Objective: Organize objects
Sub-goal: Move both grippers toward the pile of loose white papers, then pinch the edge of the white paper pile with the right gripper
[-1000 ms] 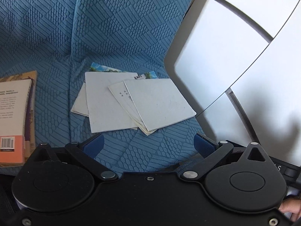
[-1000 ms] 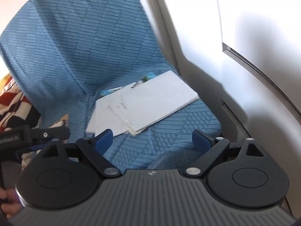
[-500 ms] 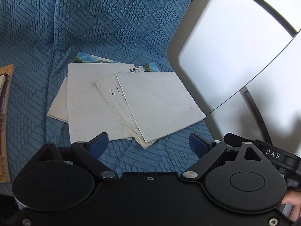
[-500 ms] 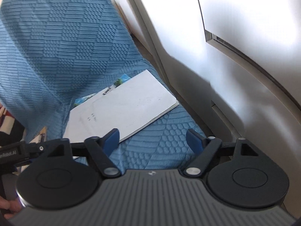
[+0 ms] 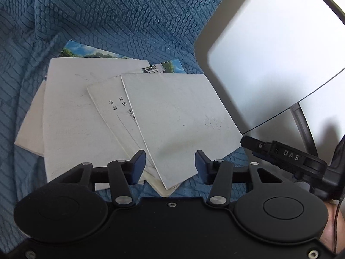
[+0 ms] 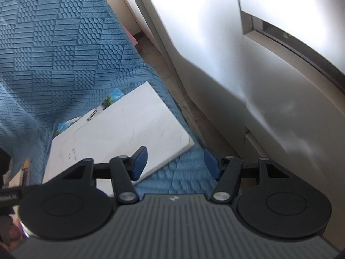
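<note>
Fingers: left gripper [image 5: 170,166] and right gripper [image 6: 175,164] closing, nothing clasped | flat white paper booklets [image 5: 179,123] on blue quilted cover [image 5: 129,17]: light, floppy, slippery; pinch near corner.

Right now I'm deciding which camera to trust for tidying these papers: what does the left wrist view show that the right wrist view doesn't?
Only the left wrist view shows the whole fanned pile: the wide sheet on the left, the printed booklet, and the right tool's tip.

Only the right wrist view shows the floor strip beside the seat.

Both show the top white booklet, the photo cover beneath and the blue textured cover.
</note>
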`<state>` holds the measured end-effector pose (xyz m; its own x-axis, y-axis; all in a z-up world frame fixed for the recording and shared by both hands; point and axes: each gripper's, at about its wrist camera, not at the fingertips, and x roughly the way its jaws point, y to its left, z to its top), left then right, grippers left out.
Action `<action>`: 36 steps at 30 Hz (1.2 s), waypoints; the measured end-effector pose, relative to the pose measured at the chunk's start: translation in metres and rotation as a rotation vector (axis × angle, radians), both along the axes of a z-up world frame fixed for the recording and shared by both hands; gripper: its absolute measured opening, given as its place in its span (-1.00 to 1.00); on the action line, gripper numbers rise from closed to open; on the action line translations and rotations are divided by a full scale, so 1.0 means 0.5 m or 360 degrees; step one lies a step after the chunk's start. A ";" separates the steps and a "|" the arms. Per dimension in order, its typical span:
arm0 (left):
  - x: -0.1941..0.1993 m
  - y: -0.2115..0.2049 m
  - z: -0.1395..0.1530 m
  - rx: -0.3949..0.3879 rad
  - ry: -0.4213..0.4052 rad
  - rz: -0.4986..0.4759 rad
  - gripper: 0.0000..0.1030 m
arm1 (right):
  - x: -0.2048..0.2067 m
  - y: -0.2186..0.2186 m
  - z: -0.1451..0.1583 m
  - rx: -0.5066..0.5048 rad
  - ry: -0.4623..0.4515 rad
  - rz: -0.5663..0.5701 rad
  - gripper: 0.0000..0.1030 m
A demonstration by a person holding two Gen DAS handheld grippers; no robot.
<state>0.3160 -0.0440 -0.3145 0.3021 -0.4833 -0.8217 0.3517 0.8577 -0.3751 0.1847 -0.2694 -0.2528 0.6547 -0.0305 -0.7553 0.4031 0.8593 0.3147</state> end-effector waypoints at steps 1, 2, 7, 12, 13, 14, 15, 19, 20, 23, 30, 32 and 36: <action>0.004 -0.003 -0.004 0.0004 -0.0009 -0.0016 -0.11 | 0.008 -0.002 -0.005 -0.0013 -0.0003 0.0004 0.19; 0.007 -0.006 -0.008 0.0015 -0.0021 -0.0029 -0.12 | 0.016 -0.003 -0.010 -0.0029 -0.0007 0.0008 0.19; 0.025 -0.008 -0.026 0.0016 -0.0001 -0.0043 -0.27 | 0.052 -0.012 -0.039 -0.0011 0.0023 0.0032 0.00; 0.036 -0.012 -0.028 -0.0019 0.0017 -0.0063 -0.28 | 0.066 -0.022 -0.049 0.0026 0.0056 0.0027 -0.18; 0.036 -0.014 -0.028 -0.0019 0.0019 -0.0068 -0.27 | 0.064 -0.026 -0.050 0.0051 0.0049 0.0018 -0.18; 0.036 -0.016 -0.027 -0.0019 0.0019 -0.0077 -0.26 | 0.062 -0.031 -0.051 0.0085 0.0044 0.0001 -0.19; 0.035 -0.018 -0.027 -0.0020 0.0018 -0.0086 -0.26 | 0.058 -0.037 -0.052 0.0124 0.0032 -0.0015 -0.19; 0.036 -0.020 -0.026 -0.0035 0.0036 -0.0095 -0.26 | 0.039 -0.050 -0.042 0.0226 -0.0060 -0.0039 -0.32; 0.037 -0.018 -0.026 -0.0045 0.0044 -0.0092 -0.26 | 0.032 -0.053 -0.038 0.0284 -0.0118 -0.0028 -0.34; 0.038 -0.013 -0.027 -0.0073 0.0068 -0.0078 -0.27 | 0.020 -0.060 -0.025 0.0474 -0.0275 0.0000 -0.35; 0.039 -0.009 -0.027 -0.0112 0.0109 -0.0032 -0.26 | 0.035 -0.049 -0.025 0.0574 -0.0212 -0.0056 -0.34; 0.041 -0.006 -0.027 -0.0128 0.0128 -0.0017 -0.26 | 0.038 -0.048 -0.032 0.0621 -0.0173 -0.0104 -0.34; 0.044 -0.001 -0.035 -0.0207 0.0208 -0.0007 -0.30 | 0.038 -0.032 -0.042 0.0798 -0.0142 -0.0081 -0.35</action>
